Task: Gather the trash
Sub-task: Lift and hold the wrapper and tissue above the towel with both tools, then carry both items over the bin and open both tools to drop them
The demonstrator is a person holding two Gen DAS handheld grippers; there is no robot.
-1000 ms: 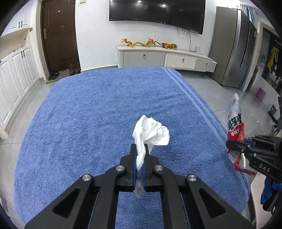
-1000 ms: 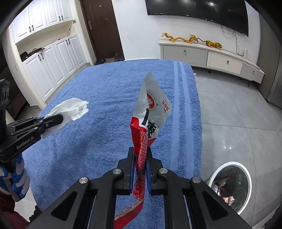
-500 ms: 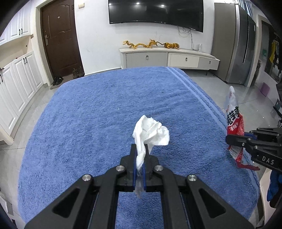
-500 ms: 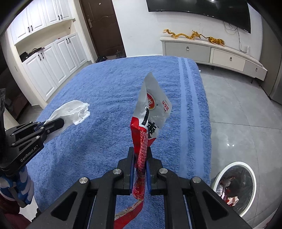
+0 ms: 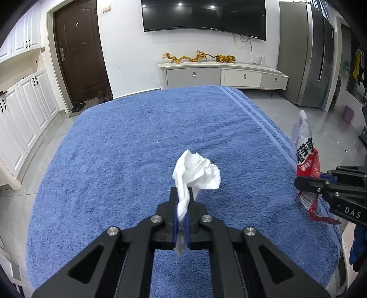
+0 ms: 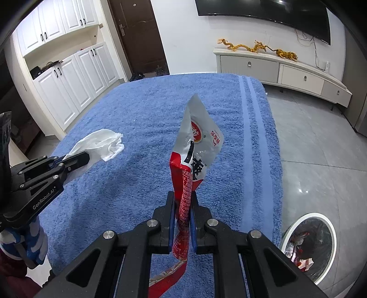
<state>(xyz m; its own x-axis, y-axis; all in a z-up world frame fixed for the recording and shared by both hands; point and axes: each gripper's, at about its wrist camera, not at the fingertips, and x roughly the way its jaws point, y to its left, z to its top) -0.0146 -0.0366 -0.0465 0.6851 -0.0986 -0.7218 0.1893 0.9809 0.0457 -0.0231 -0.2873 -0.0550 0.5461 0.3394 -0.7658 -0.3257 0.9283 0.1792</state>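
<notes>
A blue towel point(image 5: 137, 160) covers the table in front of me, in a living room with a dark door point(image 5: 79, 50), white cabinets point(image 6: 75, 75) on the left, and a wall TV point(image 5: 204, 16) above a low sideboard point(image 5: 220, 76) at the far end. My left gripper point(image 5: 182, 206) has its fingers closed tight on a crumpled white tissue point(image 5: 197, 172), which sticks up above the fingertips, lifted clear over the near middle of the towel. My right gripper point(image 6: 183, 211) is pinched just as tightly on a red and white snack wrapper point(image 6: 197, 146), standing upright over the towel's near right part, its torn red strip dangling below the fingers. On the floor to the right, just beside the table edge, I see a white-rimmed trash bin point(image 6: 308, 245) with wrappers already inside.
</notes>
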